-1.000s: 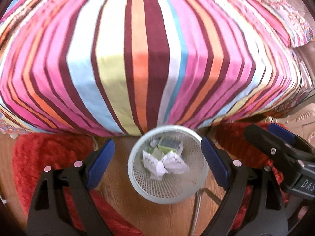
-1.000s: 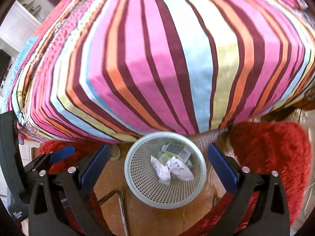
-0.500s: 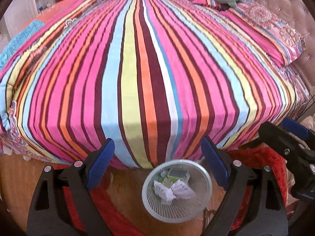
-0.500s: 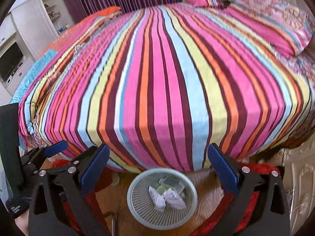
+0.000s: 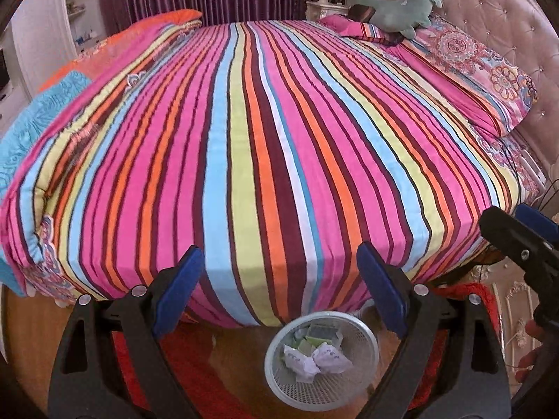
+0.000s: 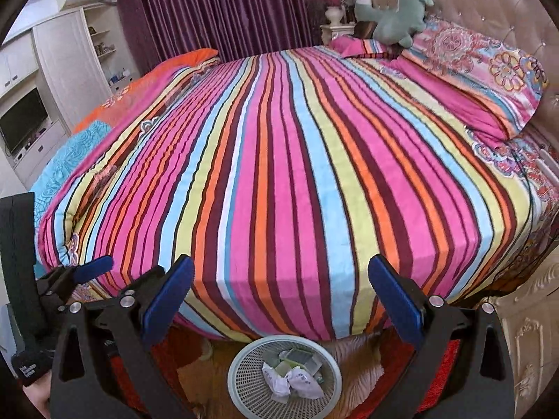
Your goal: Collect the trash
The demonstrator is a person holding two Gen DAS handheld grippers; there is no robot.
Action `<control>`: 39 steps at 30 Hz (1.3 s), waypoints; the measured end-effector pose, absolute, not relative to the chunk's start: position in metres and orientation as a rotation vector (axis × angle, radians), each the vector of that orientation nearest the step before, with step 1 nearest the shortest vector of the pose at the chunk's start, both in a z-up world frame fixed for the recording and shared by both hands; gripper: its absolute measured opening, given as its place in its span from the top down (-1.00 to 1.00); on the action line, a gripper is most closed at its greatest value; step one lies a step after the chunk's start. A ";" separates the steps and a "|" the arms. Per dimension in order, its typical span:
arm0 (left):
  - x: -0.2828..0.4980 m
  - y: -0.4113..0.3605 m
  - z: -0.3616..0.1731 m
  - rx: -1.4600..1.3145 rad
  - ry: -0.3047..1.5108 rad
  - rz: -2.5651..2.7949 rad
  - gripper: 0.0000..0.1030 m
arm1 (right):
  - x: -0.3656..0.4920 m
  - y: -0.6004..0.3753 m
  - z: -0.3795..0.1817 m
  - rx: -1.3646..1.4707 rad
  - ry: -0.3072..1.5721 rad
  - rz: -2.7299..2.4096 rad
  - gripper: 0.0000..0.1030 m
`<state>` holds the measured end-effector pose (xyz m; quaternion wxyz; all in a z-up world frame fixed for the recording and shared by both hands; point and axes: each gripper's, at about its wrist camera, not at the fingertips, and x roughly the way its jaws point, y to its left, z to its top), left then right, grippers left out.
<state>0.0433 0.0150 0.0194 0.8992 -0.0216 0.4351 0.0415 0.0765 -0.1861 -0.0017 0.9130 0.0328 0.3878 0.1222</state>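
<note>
A pale mesh waste basket [image 5: 363, 377] stands on the wooden floor at the foot of the striped bed [image 5: 265, 160]. It holds crumpled white paper [image 5: 314, 359] and small green and white packets. It also shows in the right wrist view [image 6: 244, 384], with the paper [image 6: 293, 382] inside. My left gripper [image 5: 279, 282] is open and empty, held above the basket. My right gripper [image 6: 279, 289] is open and empty, also above the basket. Each gripper shows at the edge of the other's view.
A red shaggy rug [image 5: 195, 359] lies on the floor around the basket. A green plush toy [image 5: 394, 7] and patterned pillows [image 5: 482, 70] lie at the bed's head. An ornate white cabinet [image 6: 524, 328] stands at the right, a television [image 6: 21, 122] at the left.
Both grippers have risen and tilted up from the basket. The basket has dropped to the bottom of both views and the whole bed has come into sight.
</note>
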 end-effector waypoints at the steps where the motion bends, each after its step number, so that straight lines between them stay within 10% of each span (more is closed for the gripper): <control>1: 0.043 0.016 0.023 -0.040 0.889 0.094 -0.69 | 0.077 -0.187 0.000 0.066 0.796 0.246 -0.85; 39: 0.050 0.016 0.052 -0.038 0.809 0.123 -0.69 | 0.088 -0.194 0.014 0.042 0.779 0.198 -0.85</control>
